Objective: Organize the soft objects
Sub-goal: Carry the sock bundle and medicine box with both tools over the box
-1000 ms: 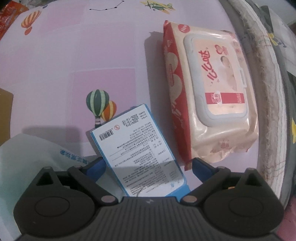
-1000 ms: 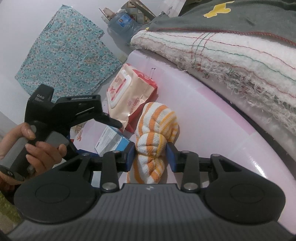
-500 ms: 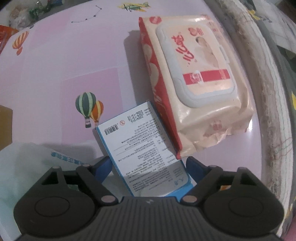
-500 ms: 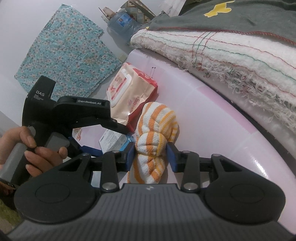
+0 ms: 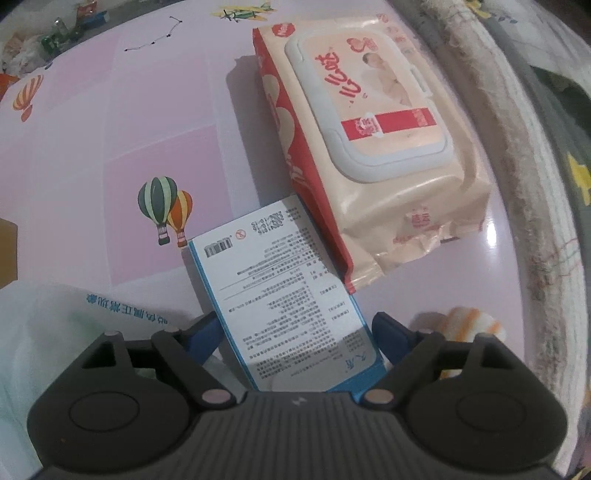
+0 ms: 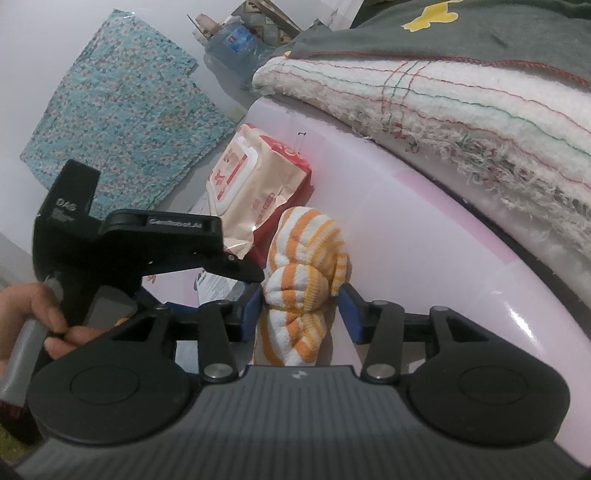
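Note:
An orange-and-white striped rolled towel (image 6: pixel 299 288) lies on the pink mat, between the fingers of my right gripper (image 6: pixel 299 306). Its jaws are opening, and a slim gap shows at the right pad. In the left wrist view the towel (image 5: pixel 469 321) peeks in at the lower right. My left gripper (image 5: pixel 295 332) points straight down and is shut on a flat white box with blue edges (image 5: pixel 280 288). A peach-and-red wet wipes pack (image 5: pixel 369 122) lies just beyond the box. From the right wrist view, the left gripper (image 6: pixel 247 273) hangs beside the towel, in front of the wipes pack (image 6: pixel 251 184).
A folded white fringed towel (image 6: pixel 461 103) and a grey-green blanket (image 6: pixel 480 33) border the mat on the right. A turquoise patterned cloth (image 6: pixel 118 122) and a water bottle (image 6: pixel 236 40) lie at the back. A white plastic bag (image 5: pixel 55 332) sits left of the box. A hand (image 6: pixel 22 310) holds the left gripper.
The left gripper's jaws narrowed onto the box and carried it toward the striped towel, which now shows in its view. The right gripper's jaws widened around the towel without moving.

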Motion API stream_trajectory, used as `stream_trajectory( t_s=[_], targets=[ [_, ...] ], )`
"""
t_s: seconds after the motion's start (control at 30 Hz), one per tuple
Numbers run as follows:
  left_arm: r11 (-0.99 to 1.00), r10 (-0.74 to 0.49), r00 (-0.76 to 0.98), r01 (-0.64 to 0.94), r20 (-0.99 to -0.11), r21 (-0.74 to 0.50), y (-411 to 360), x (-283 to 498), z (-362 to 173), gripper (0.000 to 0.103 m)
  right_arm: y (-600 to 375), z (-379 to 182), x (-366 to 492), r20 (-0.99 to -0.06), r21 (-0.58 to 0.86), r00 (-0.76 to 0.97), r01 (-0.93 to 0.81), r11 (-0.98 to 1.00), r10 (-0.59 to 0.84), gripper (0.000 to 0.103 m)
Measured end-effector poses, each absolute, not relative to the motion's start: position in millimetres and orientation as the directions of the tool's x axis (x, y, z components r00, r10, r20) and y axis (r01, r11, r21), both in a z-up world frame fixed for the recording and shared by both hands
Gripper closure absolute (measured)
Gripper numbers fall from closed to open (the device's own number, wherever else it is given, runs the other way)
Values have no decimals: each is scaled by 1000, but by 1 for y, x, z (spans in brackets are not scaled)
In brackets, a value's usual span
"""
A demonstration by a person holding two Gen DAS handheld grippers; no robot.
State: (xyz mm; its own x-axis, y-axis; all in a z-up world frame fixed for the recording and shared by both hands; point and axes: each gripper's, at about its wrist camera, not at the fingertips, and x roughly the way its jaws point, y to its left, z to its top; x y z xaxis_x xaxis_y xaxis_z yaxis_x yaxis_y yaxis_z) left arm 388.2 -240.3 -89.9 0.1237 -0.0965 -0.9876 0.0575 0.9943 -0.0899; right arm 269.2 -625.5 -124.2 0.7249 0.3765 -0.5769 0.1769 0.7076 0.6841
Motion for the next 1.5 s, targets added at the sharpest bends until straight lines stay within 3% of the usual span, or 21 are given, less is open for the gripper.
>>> stream_trajectory(
  t_s=[0.33,0.6,1.07,1.5],
  targets=[
    [949,-311,152,-4,-938,-316,-192,379,-54,18,-623,-129,269,-559,707,729,171,686,395,66],
    [885,-450,239,-9,-861,-465,-176,367,-26,18,-636,-141,264,-478,813,755,187,551,449,70],
    [827,-540,369,67,-757,-558,-162,326,44,18,-650,-100,228,-364,856,830,119,504,422,70],
    [807,-559,461,112,-689,-580,-126,263,97,18,-641,-49,181,-245,882,841,-13,470,483,70]
  ],
)
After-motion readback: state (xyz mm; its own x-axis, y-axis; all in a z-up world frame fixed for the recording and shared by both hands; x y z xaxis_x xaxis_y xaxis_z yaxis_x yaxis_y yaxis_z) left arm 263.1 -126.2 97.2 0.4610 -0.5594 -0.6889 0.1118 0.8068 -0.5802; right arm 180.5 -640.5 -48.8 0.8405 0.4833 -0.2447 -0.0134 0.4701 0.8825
